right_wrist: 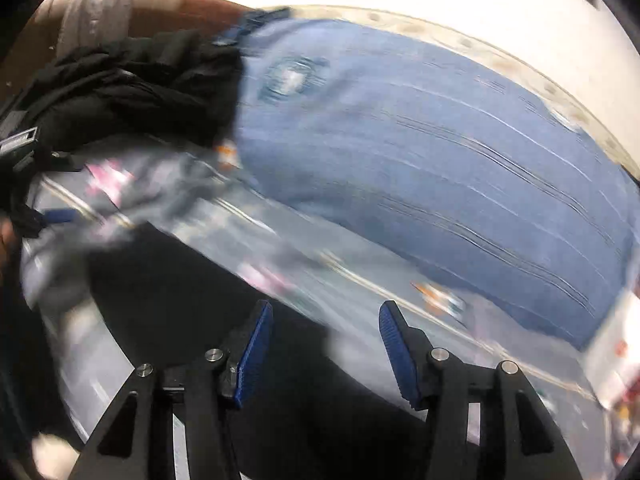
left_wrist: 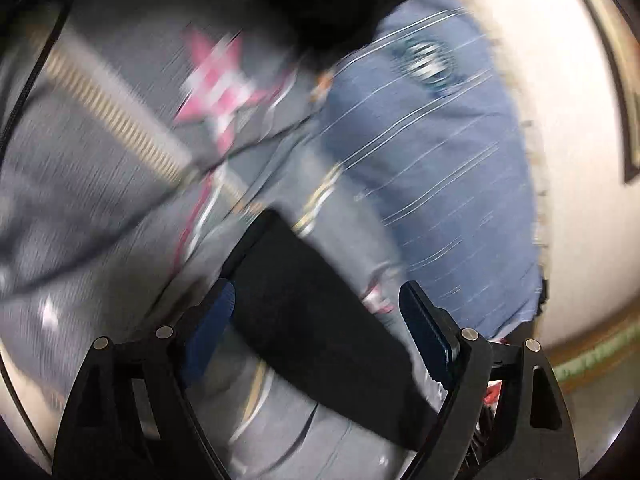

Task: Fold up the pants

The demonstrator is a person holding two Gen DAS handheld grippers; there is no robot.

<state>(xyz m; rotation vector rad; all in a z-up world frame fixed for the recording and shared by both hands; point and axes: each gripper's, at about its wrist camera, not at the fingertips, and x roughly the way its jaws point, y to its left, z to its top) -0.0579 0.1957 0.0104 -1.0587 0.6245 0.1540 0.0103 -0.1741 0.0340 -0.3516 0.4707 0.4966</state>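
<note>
Both views are motion-blurred. A flat black garment, the pants [left_wrist: 312, 312], lies on a grey patterned sheet [left_wrist: 100, 200] between the fingers of my left gripper [left_wrist: 316, 312], which is open just above it. In the right wrist view the black pants [right_wrist: 180, 292] stretch from the middle left down under my right gripper [right_wrist: 326, 340], which is open and holds nothing.
A blue striped pillow [left_wrist: 432, 160] lies beyond the pants; it also shows in the right wrist view [right_wrist: 420, 160]. A heap of black clothing [right_wrist: 132, 84] sits at the far left. A pink star print [left_wrist: 220, 80] marks the sheet. A pale wall [left_wrist: 560, 120] lies to the right.
</note>
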